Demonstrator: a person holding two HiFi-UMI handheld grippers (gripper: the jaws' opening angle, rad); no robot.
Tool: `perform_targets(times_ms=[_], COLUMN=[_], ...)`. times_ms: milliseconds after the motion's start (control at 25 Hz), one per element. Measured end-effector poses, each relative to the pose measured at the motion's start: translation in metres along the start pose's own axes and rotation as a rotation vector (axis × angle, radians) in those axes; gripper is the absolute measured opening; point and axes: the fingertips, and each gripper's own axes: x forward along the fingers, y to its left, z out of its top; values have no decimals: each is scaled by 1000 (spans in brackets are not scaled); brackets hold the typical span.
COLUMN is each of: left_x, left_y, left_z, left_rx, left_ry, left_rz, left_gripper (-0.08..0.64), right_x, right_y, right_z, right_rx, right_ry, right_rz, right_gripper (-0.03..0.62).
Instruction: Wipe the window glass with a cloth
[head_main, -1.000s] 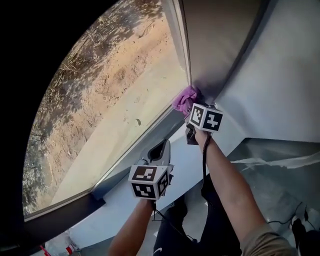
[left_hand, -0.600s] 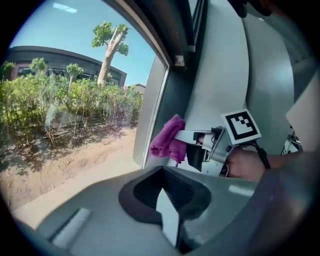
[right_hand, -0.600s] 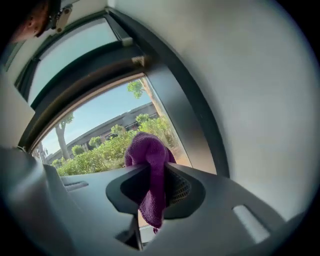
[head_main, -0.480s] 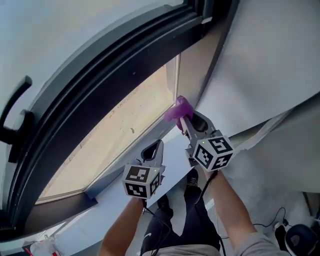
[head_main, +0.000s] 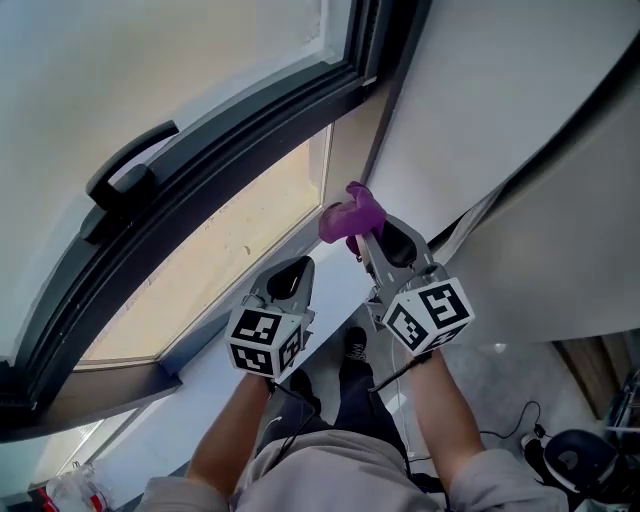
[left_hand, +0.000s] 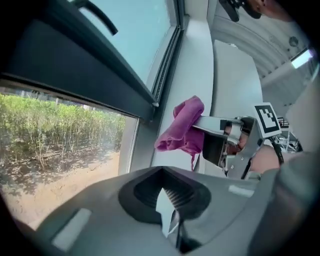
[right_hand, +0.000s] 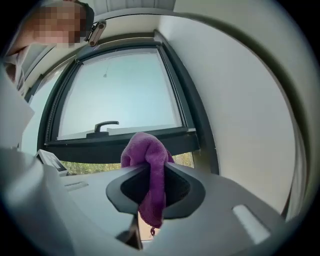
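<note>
A purple cloth (head_main: 348, 218) is bunched in my right gripper (head_main: 360, 238), which is shut on it; part of it hangs down between the jaws (right_hand: 150, 200). It hangs near the right corner of the lower window glass (head_main: 225, 265), in front of the white reveal and apart from the pane. From the left gripper view the cloth (left_hand: 182, 125) shows beside the dark frame. My left gripper (head_main: 289, 277) is lower and to the left, over the sill, shut with nothing in it. The upper glass (right_hand: 120, 95) carries a black handle (right_hand: 106, 124).
A dark crossbar (head_main: 200, 170) divides the upper and lower panes. The white sill (head_main: 215, 400) runs under the window, and a white wall (head_main: 500, 120) closes in on the right. Cables and gear (head_main: 570, 450) lie on the floor at the lower right.
The right gripper has carried the cloth off the pane's lower right corner and up a little. The head view has tilted up, showing the crossbar and handle. The left gripper has barely moved.
</note>
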Motion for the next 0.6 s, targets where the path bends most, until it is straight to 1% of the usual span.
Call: perform_targets(times_ms=[160, 280, 440, 600], left_x=[-22, -37, -50, -59], left_y=[-21, -33, -37, -40], left_z=[24, 40, 53, 59], left_rx=[39, 64, 73, 75], left_ry=[-19, -41, -61, -70], left_rz=[-25, -41, -40, -45], left_gripper=[0, 0, 0, 0], right_x=[-18, -27, -34, -41], right_y=[20, 33, 47, 58], right_z=[28, 39, 49, 57], right_rx=[-26, -28, -33, -33], right_ry=[-17, -20, -23, -36], right_rz=[12, 12, 12, 7], right_gripper=[78, 78, 77, 77])
